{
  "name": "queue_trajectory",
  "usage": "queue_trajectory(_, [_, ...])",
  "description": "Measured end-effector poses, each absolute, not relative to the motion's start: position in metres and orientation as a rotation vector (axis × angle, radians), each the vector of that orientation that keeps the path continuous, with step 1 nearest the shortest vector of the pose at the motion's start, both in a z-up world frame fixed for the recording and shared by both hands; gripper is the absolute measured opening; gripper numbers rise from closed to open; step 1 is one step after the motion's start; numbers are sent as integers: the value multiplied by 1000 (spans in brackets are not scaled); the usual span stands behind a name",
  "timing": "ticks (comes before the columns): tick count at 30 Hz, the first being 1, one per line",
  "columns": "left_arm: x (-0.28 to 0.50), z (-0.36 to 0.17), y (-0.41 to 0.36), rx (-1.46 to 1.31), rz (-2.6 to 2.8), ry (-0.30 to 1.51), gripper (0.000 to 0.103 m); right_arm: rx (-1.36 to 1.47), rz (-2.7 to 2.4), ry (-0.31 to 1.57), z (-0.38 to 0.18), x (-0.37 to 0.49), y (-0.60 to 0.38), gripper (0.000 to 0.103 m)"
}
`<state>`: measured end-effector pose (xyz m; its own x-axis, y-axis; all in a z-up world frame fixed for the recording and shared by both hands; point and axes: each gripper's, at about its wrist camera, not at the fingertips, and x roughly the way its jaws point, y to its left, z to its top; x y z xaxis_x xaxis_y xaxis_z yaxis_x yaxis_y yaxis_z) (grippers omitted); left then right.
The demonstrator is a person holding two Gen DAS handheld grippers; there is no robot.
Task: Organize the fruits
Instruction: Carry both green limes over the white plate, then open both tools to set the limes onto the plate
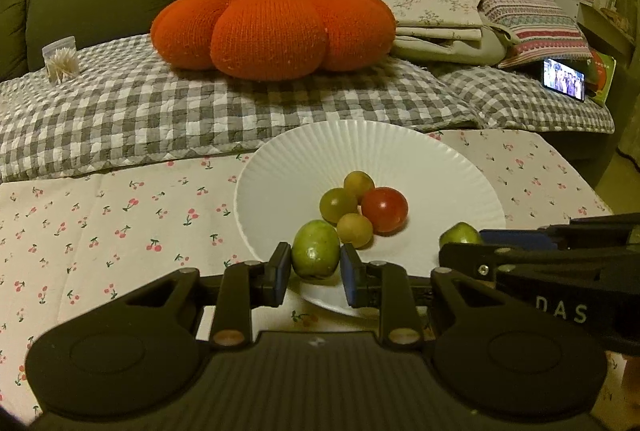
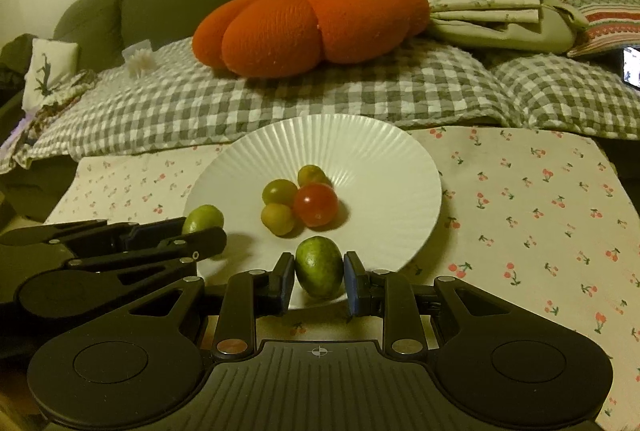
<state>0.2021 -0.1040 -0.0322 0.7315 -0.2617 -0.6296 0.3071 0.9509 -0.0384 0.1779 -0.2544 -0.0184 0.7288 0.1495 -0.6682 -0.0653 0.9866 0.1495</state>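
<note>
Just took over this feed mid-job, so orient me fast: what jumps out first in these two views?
The big orange knitted pumpkin cushion on the grey checked blanket dominates the background. Nearer, a white ribbed plate on the cherry-print tablecloth holds a cluster of small fruits around one red tomato. Each gripper, left and right, brackets a green fruit at the plate's near edge.

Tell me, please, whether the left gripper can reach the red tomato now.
Probably not: the left gripper already grips a green fruit between its jaws, and smaller fruits crowd the red tomato's near side.
</note>
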Motion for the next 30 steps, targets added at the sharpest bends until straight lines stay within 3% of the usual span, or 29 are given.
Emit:
queue_trajectory(8, [203,-32,-104,74,-318,665,25,99,108,747,-22,184,-250,25])
queue_trajectory(10, [203,-31,-104,71,-322,667,32,91,97,744,-22,184,-250,25])
queue_trajectory(11, [203,-31,-104,71,-321,664,44,91,91,742,-21,184,-251,25])
queue_trajectory(12, [202,-30,-104,73,-319,657,49,91,84,738,-21,183,-251,26])
queue_trajectory(21, [199,-20,-96,29,-287,665,59,99,59,738,-13,179,-253,32])
queue_trajectory(30, [182,-4,-76,-8,-224,674,72,86,56,716,3,165,-248,56])
